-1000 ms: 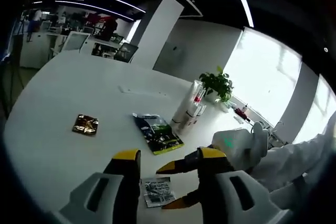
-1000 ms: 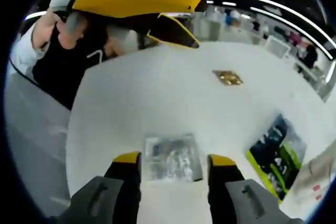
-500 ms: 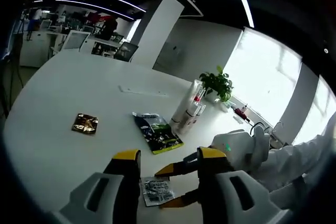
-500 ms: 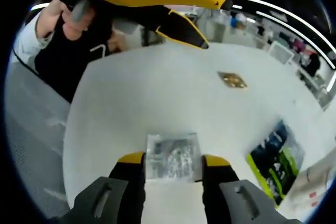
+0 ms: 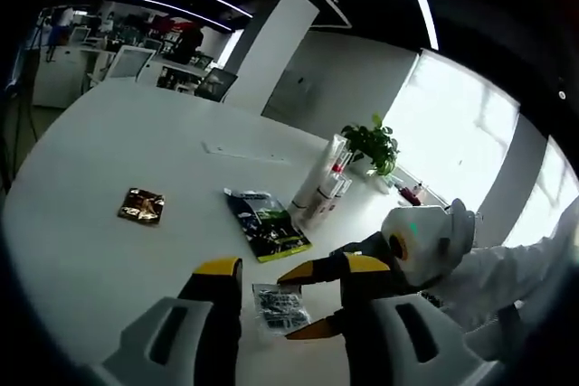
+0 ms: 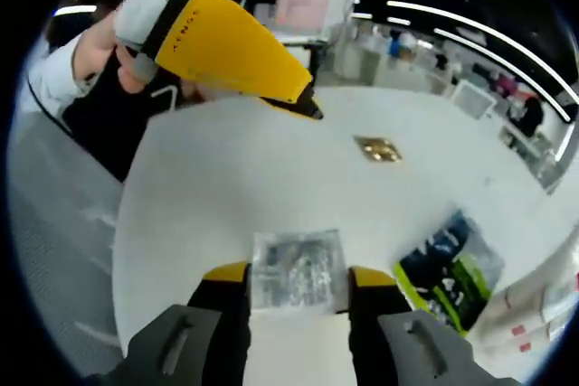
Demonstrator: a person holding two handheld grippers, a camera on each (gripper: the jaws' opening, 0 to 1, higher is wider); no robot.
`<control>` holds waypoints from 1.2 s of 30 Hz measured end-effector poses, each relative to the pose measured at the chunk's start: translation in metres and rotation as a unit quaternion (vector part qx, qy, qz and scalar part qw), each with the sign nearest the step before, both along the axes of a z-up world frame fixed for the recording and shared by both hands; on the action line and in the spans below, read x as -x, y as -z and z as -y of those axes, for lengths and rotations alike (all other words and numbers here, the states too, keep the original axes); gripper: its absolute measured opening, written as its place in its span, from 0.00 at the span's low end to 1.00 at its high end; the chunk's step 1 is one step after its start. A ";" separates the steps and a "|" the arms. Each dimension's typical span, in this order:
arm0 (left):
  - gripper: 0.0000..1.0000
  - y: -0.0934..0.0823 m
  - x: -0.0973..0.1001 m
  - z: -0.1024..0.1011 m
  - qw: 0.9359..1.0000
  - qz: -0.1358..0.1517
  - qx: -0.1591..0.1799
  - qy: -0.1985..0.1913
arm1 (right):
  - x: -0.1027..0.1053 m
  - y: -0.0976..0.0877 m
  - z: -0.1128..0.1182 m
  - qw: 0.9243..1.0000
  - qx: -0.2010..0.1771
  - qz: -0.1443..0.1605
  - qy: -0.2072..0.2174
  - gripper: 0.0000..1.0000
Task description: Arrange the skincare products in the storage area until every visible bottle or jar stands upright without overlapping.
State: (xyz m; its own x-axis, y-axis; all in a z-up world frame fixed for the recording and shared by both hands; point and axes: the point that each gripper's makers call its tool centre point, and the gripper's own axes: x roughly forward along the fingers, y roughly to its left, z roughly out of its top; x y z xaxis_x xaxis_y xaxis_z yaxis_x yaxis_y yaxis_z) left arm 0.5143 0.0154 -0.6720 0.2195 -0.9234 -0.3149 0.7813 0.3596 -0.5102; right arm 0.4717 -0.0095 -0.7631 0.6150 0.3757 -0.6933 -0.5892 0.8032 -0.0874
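Your right tongs [image 6: 291, 276] clamped on a clear sachet [image 6: 297, 270] above the white surface [image 6: 226, 187], your left tongs [image 5: 288, 270] apart, holding nothing.

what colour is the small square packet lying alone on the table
Brown-gold and shiny; the packet shows best in the left gripper view, lying apart on the white table.

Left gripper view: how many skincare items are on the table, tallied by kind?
Sachets: 3, namely the gold sachet, green-and-black sachet and clear sachet held in the right tool.
Tubes: about 2, white tubes standing together; exact number unclear.
Total: about 5.
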 end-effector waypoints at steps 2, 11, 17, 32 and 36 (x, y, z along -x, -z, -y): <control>0.38 0.000 0.000 0.000 1.000 -0.003 0.003 -0.002 | 0.003 -0.005 0.006 1.000 0.002 0.006 0.002 0.38; 0.37 0.003 0.007 0.004 0.996 -0.084 0.040 -0.011 | 0.010 -0.034 0.019 0.999 -0.003 0.036 0.010 0.38; 0.35 0.007 0.007 0.003 0.987 -0.142 0.067 -0.025 | 0.007 -0.062 0.018 0.998 -0.020 0.066 0.011 0.38; 0.28 -0.029 0.010 0.022 0.845 -0.437 0.302 -0.061 | -0.001 -0.131 0.018 0.983 -0.110 0.141 0.042 0.38; 0.28 -0.029 0.015 0.034 0.799 -0.497 0.331 -0.071 | -0.003 -0.144 0.020 0.976 -0.137 0.160 0.062 0.38</control>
State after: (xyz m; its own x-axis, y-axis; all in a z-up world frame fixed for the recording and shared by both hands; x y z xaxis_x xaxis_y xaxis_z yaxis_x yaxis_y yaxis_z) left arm 0.4992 -0.0190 -0.6426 0.2820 -0.9480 0.1478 -0.1525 -0.1964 -0.9686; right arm 0.4751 -0.0298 -0.6187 0.8356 0.4291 -0.3429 -0.4640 0.8856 -0.0226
